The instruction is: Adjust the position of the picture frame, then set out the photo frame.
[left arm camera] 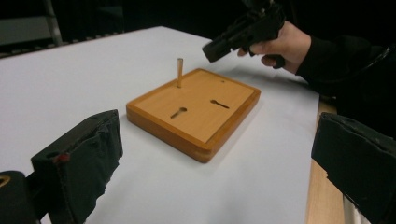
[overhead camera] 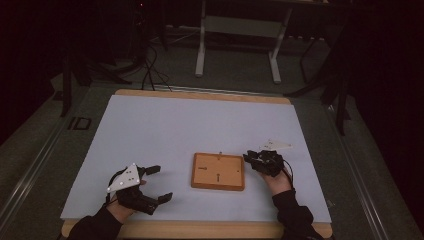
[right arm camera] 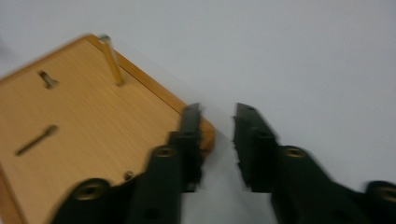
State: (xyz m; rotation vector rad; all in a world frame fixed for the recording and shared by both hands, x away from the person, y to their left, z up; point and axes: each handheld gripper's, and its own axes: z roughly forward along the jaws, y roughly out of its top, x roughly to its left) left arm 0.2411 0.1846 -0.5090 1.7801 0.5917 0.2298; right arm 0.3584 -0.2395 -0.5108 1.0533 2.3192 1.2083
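A flat wooden board (overhead camera: 218,171) lies on the white sheet, a little right of the middle. A thin metal peg (left arm camera: 180,72) stands upright near its far edge, and two keyhole slots (left arm camera: 179,112) are cut into its top. My right gripper (overhead camera: 250,159) hovers at the board's far right corner. In the right gripper view its jaws (right arm camera: 218,114) stand a little apart with nothing between them, over the board's corner (right arm camera: 93,126), and the peg (right arm camera: 112,60) is off to their left. My left gripper (overhead camera: 160,184) rests wide open left of the board, empty, its black pads (left arm camera: 79,158) framing the board (left arm camera: 196,109).
A white sheet (overhead camera: 165,135) covers most of the wooden table (overhead camera: 200,230). A hand holds the right gripper (left arm camera: 243,32) above the board's far side. Beyond the table, a white desk frame (overhead camera: 240,45) and cables (overhead camera: 150,65) stand on the dark floor.
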